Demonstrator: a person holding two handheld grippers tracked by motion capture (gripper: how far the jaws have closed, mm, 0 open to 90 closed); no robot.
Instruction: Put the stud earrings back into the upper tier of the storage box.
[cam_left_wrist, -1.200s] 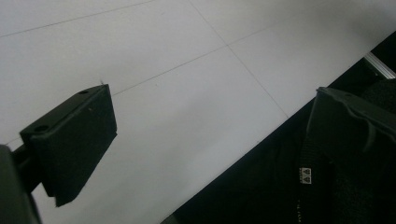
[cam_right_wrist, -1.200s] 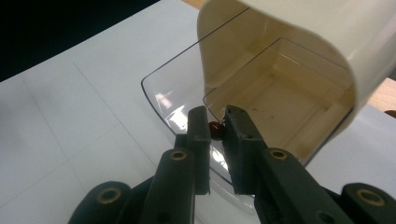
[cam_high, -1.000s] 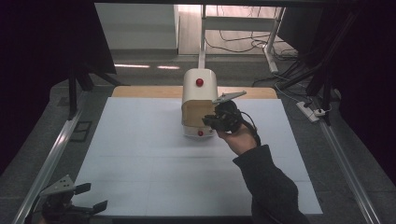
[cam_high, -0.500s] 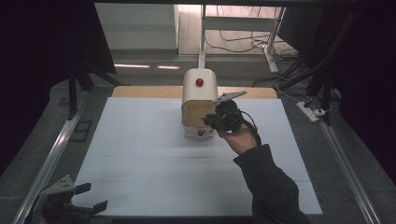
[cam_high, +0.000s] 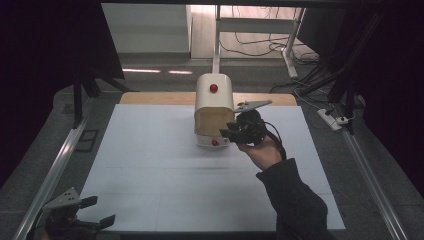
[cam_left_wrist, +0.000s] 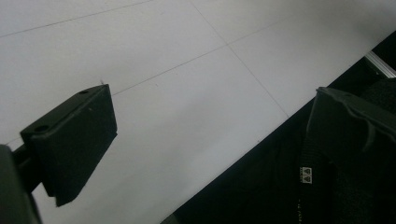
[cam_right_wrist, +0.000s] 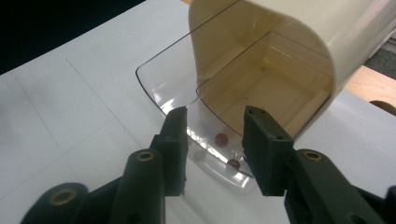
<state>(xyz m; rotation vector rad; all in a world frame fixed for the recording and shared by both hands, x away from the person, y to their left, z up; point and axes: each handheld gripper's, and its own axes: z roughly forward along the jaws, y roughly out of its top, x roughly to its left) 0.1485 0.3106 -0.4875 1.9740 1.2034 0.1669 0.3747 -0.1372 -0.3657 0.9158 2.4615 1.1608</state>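
Observation:
A cream machine (cam_high: 214, 100) with a red button (cam_high: 214, 88) stands at the far middle of the white mat (cam_high: 150, 165). Its clear tray (cam_right_wrist: 187, 93) sticks out of the front near the mat, with a small red knob (cam_right_wrist: 221, 138) at its lip. My right gripper (cam_high: 227, 132) is at the machine's front right corner. In the right gripper view its jaws (cam_right_wrist: 215, 135) have just been opening and stand on either side of the tray's lip, with the pads off it. My left gripper (cam_high: 102, 210) rests open at the near left corner, and in its own view (cam_left_wrist: 215, 107) nothing is between its jaws.
A wooden board (cam_high: 150, 98) edges the mat's far side. Metal rails (cam_high: 55, 170) run along both sides of the table. A power strip (cam_high: 336, 119) lies off the right edge, and cables and desk legs are behind.

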